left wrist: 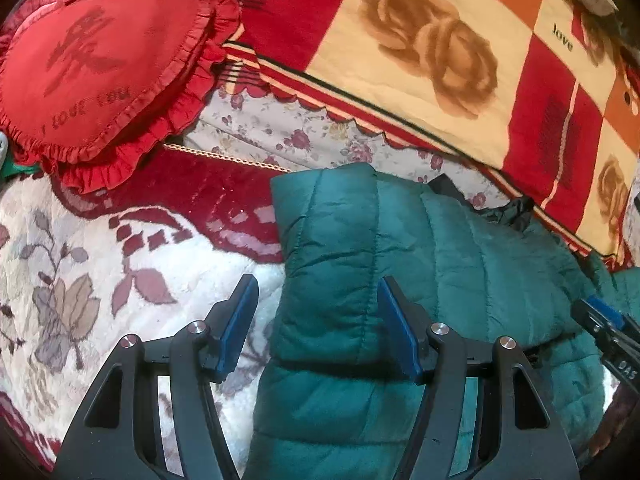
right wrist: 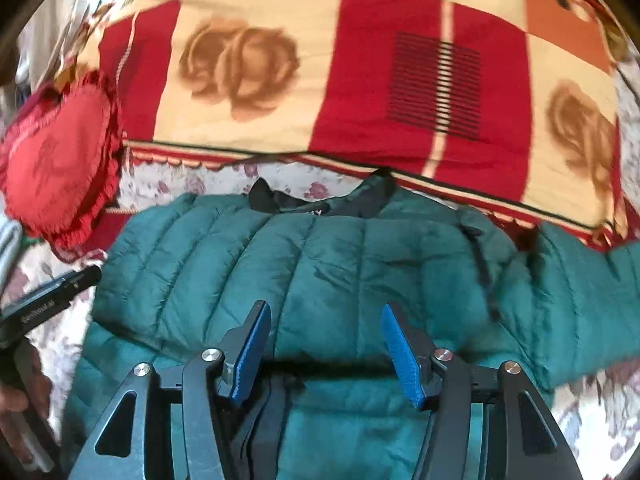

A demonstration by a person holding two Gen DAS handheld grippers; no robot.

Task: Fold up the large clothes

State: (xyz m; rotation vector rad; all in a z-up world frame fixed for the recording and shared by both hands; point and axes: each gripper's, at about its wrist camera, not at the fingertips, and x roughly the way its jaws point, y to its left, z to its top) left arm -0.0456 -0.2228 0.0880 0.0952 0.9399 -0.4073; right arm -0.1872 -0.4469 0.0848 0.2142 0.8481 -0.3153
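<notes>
Already folded once across the bed (left wrist: 80, 280), jacket (left wrist: 352, 272) lying flat; left claw (left wrist: 316, 328) and right claw (right wrist: 326, 354) both spread wide, empty, likely poised at 6 o'clock for regripping.

A teal quilted jacket (right wrist: 320, 264) fills the centre, a red frilled heart cushion (left wrist: 100, 60) sits upper left, and a red-and-cream rose-print blanket (right wrist: 360, 80) spans the top.

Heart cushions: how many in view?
1. The red heart cushion lies at the far left, beyond the green jacket, overlapping the patterned quilt. Others may be out of frame.
</notes>
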